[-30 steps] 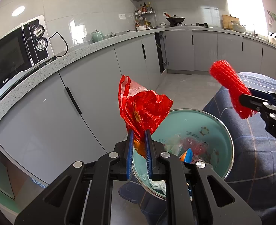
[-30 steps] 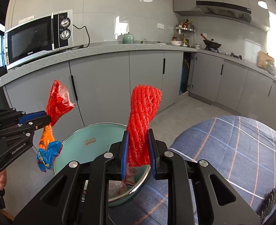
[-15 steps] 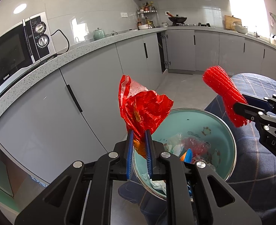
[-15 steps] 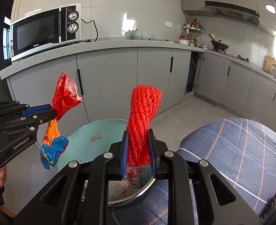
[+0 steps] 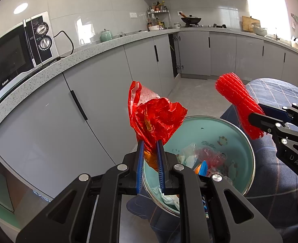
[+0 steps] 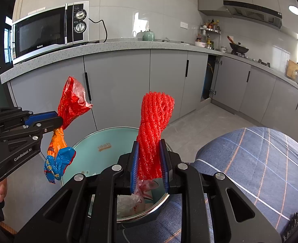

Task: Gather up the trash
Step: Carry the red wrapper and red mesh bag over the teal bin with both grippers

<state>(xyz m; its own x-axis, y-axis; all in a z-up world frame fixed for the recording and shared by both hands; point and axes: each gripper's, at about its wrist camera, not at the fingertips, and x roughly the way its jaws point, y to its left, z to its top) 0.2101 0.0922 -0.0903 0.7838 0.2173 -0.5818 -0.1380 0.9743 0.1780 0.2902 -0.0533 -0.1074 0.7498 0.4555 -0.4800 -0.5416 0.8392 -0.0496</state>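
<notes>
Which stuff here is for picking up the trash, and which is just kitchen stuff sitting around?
For the job:
- left gripper, shut on red plastic wrapper
- right gripper, shut on red foam net
- teal bin holding trash

Just around:
- microwave
- green teapot
- wok
- checked cloth

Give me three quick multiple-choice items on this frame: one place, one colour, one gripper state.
1. Where is the microwave? A on the countertop B on the floor C inside a cabinet
2. What colour is the inside of the trash bowl? A yellow B pale teal C black
3. What is the right gripper doing? A standing open, empty B clamping a red foam net C holding a spoon

Key: 1 A, it stands on the speckled counter. 2 B, its inner wall is teal. 3 B, both pads press the net.
</notes>
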